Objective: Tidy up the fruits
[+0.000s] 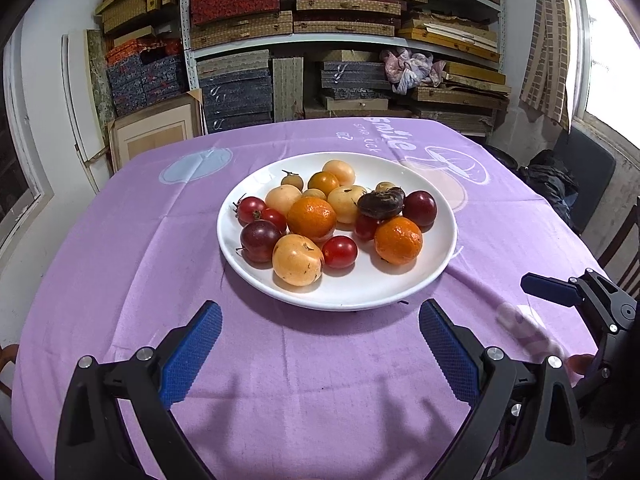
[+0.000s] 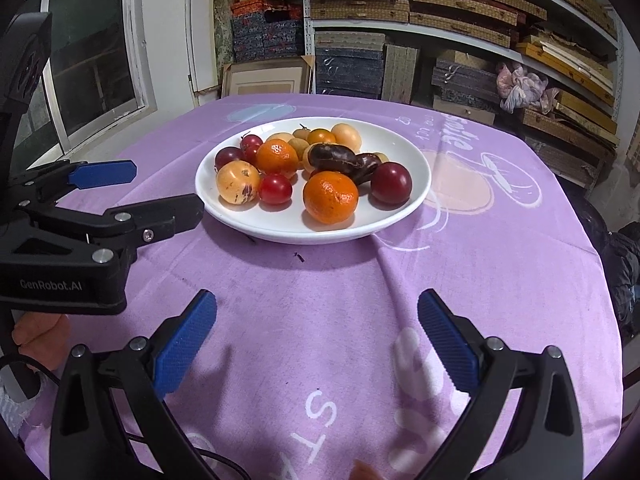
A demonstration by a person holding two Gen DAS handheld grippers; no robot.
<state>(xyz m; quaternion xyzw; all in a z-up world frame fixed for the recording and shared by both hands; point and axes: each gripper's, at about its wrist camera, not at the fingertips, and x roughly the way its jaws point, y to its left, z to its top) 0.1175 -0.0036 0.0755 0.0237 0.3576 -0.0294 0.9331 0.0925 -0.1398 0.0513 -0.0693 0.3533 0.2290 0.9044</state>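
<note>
Purple tablecloth (image 1: 120,260) — fruit plate (image 1: 400,292) ahead of both jaws, wide, empty.

Black-framed left gripper (image 1: 320,344) and right gripper (image 2: 318,336) — blue ribbed pads, silver screws.

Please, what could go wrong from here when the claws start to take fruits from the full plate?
1. The fruits are piled close together on the white plate; lifting the near orange may set the round red tomato beside it rolling.
2. The tablecloth has a fold by the plate; a claw that drags it could shift the plate.
3. The left claw and the right claw are both open and near each other, so they may collide.
</note>
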